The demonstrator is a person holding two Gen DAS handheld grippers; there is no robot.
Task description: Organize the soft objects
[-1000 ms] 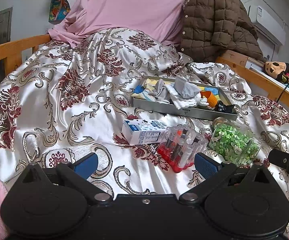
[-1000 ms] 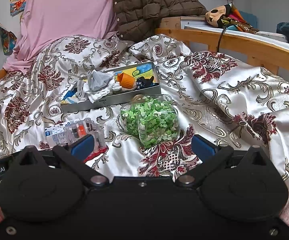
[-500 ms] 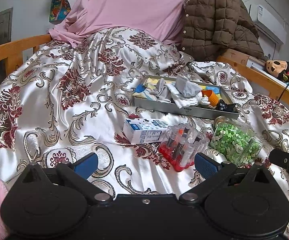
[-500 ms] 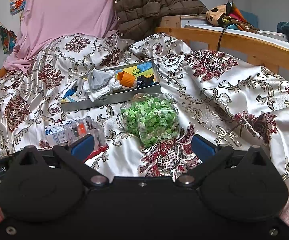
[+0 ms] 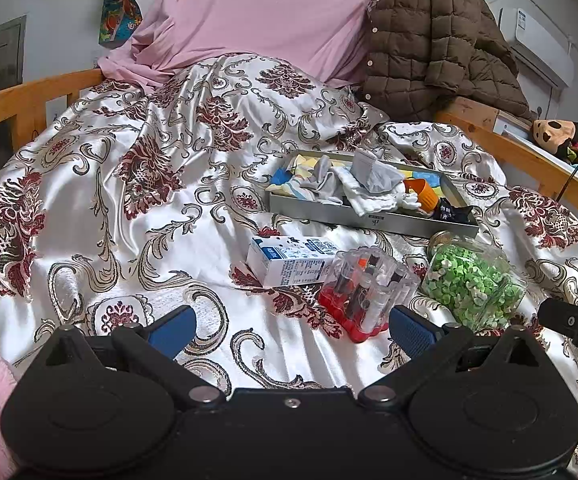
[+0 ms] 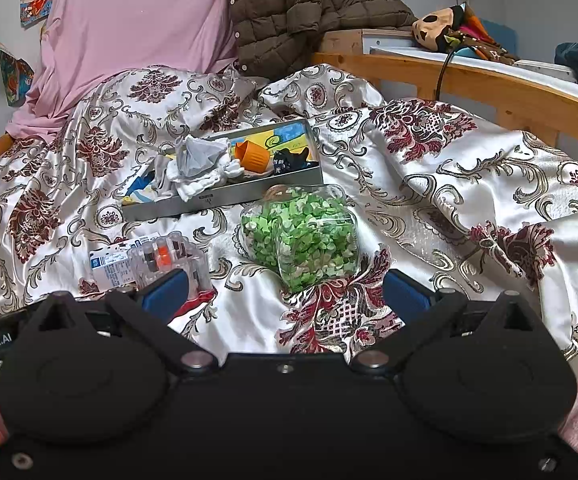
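The socks and cloths (image 5: 353, 188) sit piled in the gray tray (image 5: 369, 220) on the bed — soft things together. Both the left gripper (image 5: 289, 322) and right gripper (image 6: 285, 290) hang spread wide, holding nothing.

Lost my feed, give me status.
Left gripper and right gripper open, empty. Cloths heaped in the metal tray. Jar of green bits lies before it.
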